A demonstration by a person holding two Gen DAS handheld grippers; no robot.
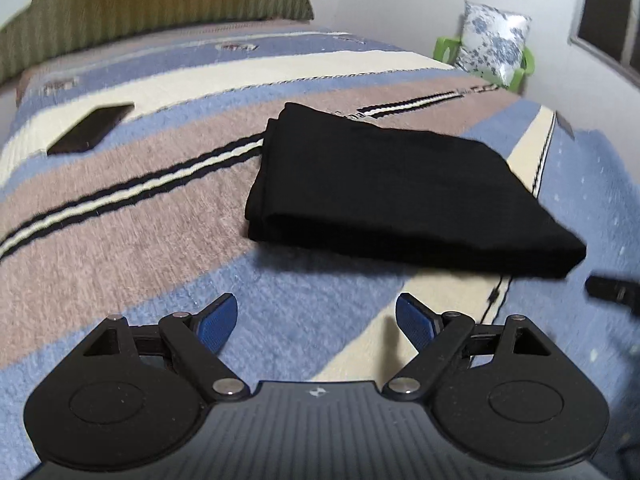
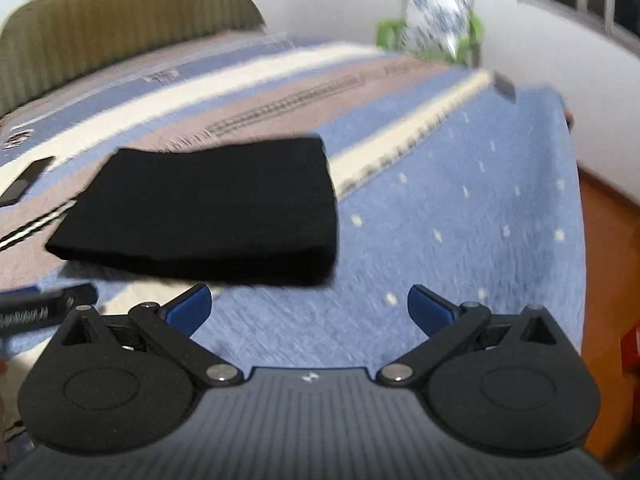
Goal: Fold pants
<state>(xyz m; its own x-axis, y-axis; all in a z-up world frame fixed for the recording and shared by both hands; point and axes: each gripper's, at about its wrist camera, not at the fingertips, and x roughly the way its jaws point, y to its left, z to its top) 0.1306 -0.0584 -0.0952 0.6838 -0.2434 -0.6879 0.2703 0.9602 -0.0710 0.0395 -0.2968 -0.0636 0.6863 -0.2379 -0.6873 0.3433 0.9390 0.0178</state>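
The black pants lie folded into a compact flat rectangle on the striped blanket of the bed. They also show in the right wrist view. My left gripper is open and empty, hovering just short of the pants' near edge. My right gripper is open and empty, just in front of the pants' right near corner. A tip of the right gripper shows at the left wrist view's right edge. The left gripper shows at the right wrist view's left edge.
A black phone lies on the blanket at the far left. An olive headboard stands behind. A green chair with a floral pillow is by the far wall. The bed's right edge drops to a wooden floor.
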